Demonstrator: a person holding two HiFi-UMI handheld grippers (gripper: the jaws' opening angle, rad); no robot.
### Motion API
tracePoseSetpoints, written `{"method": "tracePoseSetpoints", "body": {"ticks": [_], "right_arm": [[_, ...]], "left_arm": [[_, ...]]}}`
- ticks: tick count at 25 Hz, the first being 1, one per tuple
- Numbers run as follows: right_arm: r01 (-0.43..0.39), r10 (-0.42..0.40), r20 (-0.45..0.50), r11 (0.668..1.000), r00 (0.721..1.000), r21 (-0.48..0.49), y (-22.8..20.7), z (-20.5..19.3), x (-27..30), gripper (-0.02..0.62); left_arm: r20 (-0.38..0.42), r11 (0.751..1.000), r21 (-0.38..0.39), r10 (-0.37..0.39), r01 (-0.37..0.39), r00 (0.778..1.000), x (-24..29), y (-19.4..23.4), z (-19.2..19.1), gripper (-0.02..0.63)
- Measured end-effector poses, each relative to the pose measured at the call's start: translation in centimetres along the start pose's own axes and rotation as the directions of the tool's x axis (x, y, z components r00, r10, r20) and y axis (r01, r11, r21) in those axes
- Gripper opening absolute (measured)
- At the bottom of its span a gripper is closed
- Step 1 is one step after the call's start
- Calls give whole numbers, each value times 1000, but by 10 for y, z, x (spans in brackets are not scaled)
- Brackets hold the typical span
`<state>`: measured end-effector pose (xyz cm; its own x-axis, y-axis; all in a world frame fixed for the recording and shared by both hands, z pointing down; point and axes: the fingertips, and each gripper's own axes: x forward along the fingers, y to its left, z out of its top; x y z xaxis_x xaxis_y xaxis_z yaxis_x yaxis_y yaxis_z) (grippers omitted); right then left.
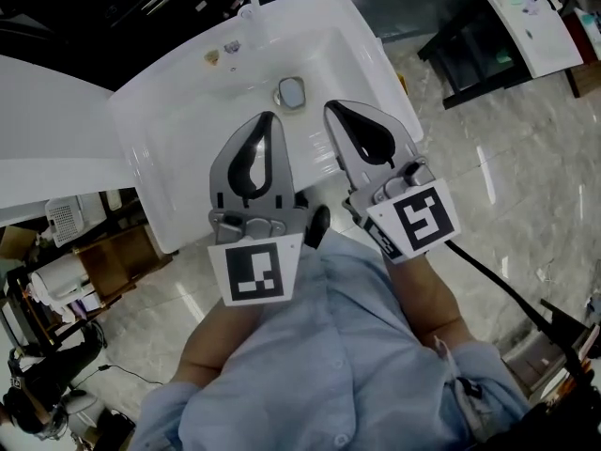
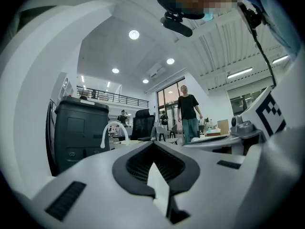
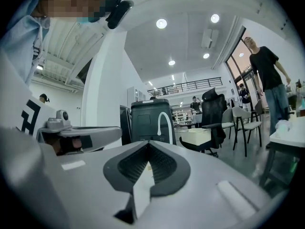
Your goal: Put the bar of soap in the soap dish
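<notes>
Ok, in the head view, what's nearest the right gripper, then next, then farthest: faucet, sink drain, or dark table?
1. Sink drain, just up-left of the right gripper's tip.
2. Faucet, at the sink's back rim.
3. Dark table, across the floor, top right.

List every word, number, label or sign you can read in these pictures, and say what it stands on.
No readable text anywhere.
The left marker cube: black-and-white square pattern, no letters.
The right marker cube: same kind of pattern, no letters.
The black cabinet: a small mark low on its front, too small to read.
</notes>
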<state>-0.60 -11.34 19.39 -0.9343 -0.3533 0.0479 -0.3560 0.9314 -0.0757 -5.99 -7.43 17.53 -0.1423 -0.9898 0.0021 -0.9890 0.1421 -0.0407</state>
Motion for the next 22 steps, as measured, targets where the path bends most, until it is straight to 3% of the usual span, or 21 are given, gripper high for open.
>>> {"method": "tracePoseSetpoints", "body": {"ticks": [22], "right_arm": [[-1,0,14,1000,1000,11,-10,5,-12,2]], "left_arm": [[27,1000,-2,-4,4,1000,6,-16,8,5]]}}
